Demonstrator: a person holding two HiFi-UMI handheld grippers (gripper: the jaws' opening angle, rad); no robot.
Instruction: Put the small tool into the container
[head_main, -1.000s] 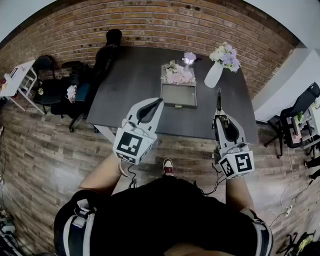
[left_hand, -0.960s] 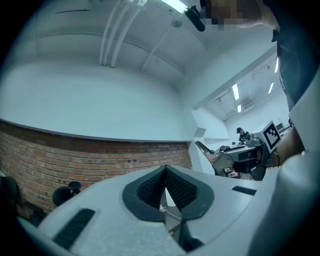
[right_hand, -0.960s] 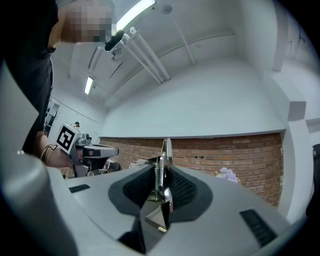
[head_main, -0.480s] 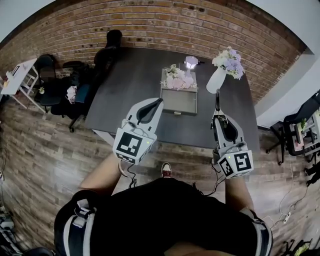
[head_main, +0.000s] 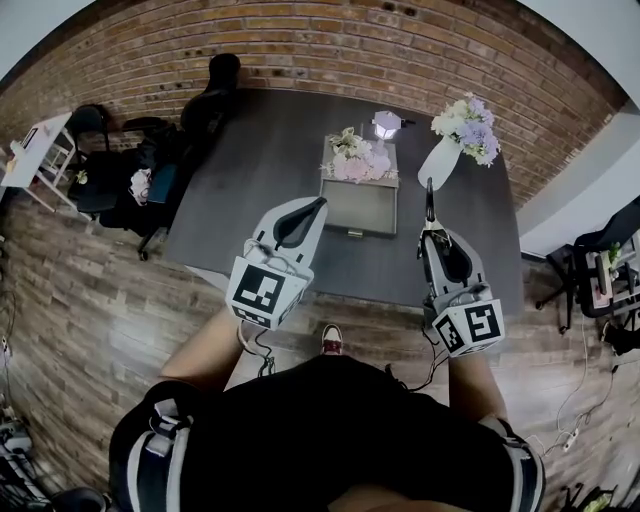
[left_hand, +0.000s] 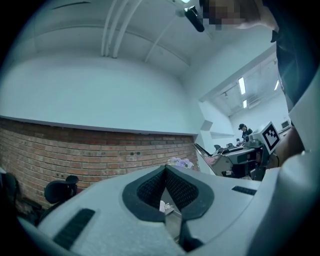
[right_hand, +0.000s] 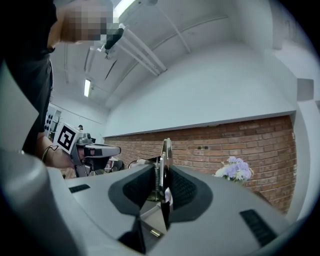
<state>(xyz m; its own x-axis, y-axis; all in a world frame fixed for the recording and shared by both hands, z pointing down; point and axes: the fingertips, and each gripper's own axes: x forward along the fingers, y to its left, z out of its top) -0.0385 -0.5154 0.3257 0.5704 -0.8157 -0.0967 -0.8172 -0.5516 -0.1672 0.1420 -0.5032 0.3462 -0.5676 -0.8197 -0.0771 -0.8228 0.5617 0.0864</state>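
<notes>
My right gripper (head_main: 430, 228) is shut on the small tool (head_main: 429, 199), a slim metal piece with a spring that sticks up past the fingertips. In the right gripper view the small tool (right_hand: 164, 159) stands clamped between the dark pads. The container (head_main: 358, 233) is a shallow grey tray on the dark table (head_main: 260, 170), ahead and to the left of that gripper, with pale flowers (head_main: 356, 160) at its far end. My left gripper (head_main: 320, 202) hovers over the table's near edge, left of the tray. Its tips (left_hand: 165, 168) meet with nothing between them.
A white vase of purple flowers (head_main: 447, 150) stands right of the tray, and a small lamp (head_main: 385, 123) behind it. Black chairs (head_main: 120, 175) crowd the table's left side, another chair (head_main: 215, 85) stands at the brick wall, and an office chair (head_main: 610, 235) is at the right. Wooden floor lies below.
The table and tray have drawn slightly nearer beneath the grippers. Both grippers keep the same pose, and the tool stays clamped in the right one.
</notes>
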